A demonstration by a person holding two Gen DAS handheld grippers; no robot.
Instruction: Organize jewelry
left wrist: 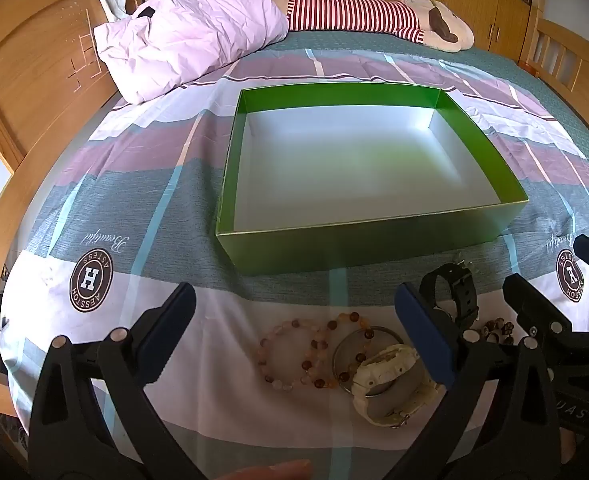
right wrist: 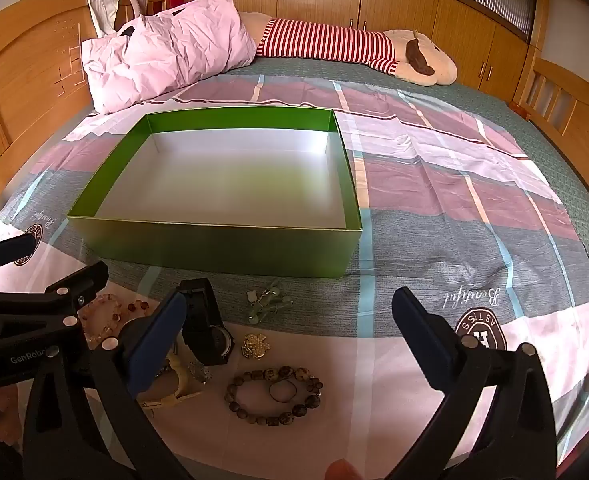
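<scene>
- The wide bed [right wrist: 474, 208], spread with a plaid sheet of mauve, grey and white squares, carried everything, with a wooden headboard [left wrist: 26, 92] at its left.
- A crumpled pale pink pillow [left wrist: 186, 40] lay at the far left of the bed, and a plush toy in a red-and-white striped top [right wrist: 334, 46] stretched out beside it along the far edge.
- A shallow green cardboard box with a white inside [left wrist: 358, 160] sat open in the middle of the bed, nothing in it.
- The left tongs [left wrist: 294, 336] hung spread wide just above the near jewellery; the right tongs [right wrist: 290, 334] were likewise wide apart, holding nothing.
- All the jewellery lay on the sheet in front of the box, near its front wall.
- A black wristwatch [right wrist: 206, 332] lay nearest the box, with a cream plastic wristwatch [left wrist: 386, 384] closer in, resting over a thin silver bangle [left wrist: 336, 354].
- A bracelet of pink and amber beads [left wrist: 294, 356] lay left of the cream watch, touching the bangle.
- A bracelet of mottled brown stone beads [right wrist: 274, 396] ringed a small thin ring [right wrist: 282, 391].
- A pale green bead cluster [right wrist: 268, 304] and a small gold brooch [right wrist: 255, 346] lay between the brown bracelet and the box.
</scene>
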